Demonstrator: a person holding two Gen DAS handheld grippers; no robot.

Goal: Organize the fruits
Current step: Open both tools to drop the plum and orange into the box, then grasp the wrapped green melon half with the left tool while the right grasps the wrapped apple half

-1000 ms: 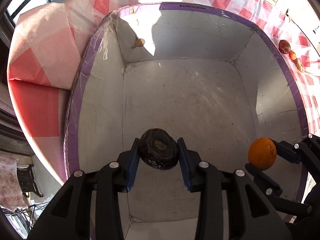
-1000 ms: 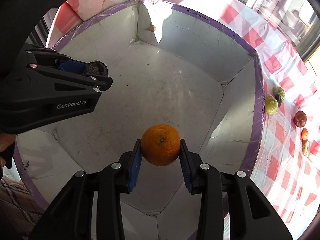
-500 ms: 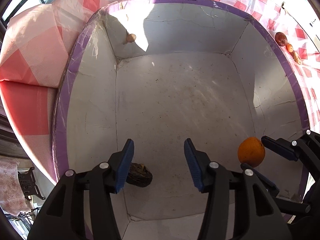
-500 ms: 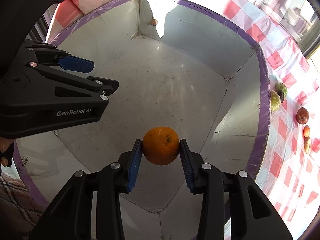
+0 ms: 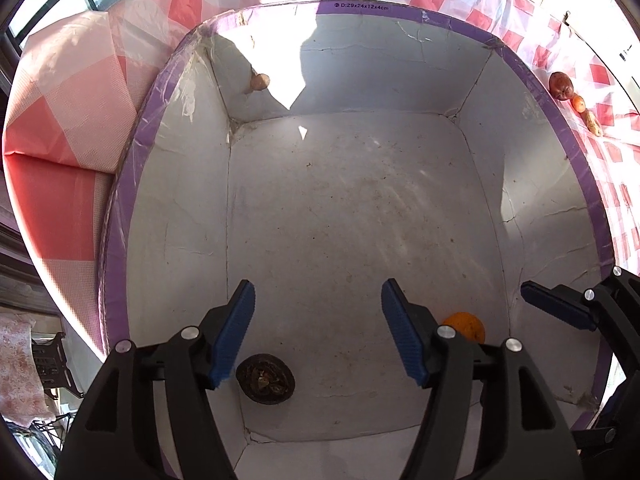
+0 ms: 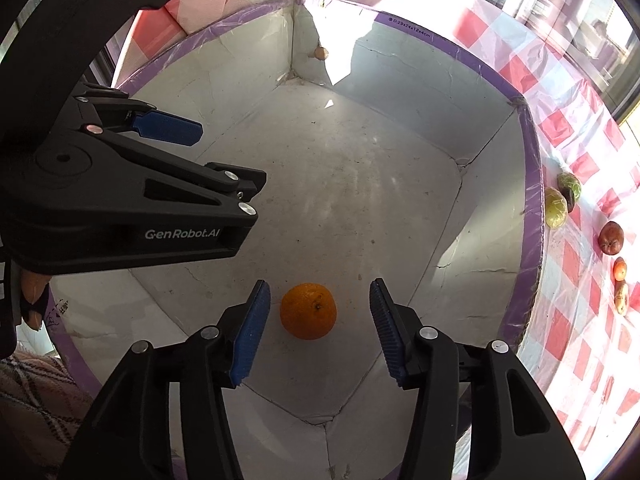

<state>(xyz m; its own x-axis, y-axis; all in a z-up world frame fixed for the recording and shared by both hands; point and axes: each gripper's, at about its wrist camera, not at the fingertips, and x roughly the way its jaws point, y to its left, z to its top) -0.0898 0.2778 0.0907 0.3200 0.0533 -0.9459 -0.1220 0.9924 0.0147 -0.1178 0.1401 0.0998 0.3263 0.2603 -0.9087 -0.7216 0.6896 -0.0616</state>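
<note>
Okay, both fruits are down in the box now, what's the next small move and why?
Probably lift both grippers out of the box. The left gripper and right gripper have just been opening; the dark fruit and orange lie free on the floor, untouched by pads.

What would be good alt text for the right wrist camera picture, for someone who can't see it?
An orange lies on the floor of a white box with a purple rim, between the open blue pads of the right gripper, which do not touch it. The left gripper, also open, reaches in from the left, and more fruit sits on the red checked cloth outside.
</note>
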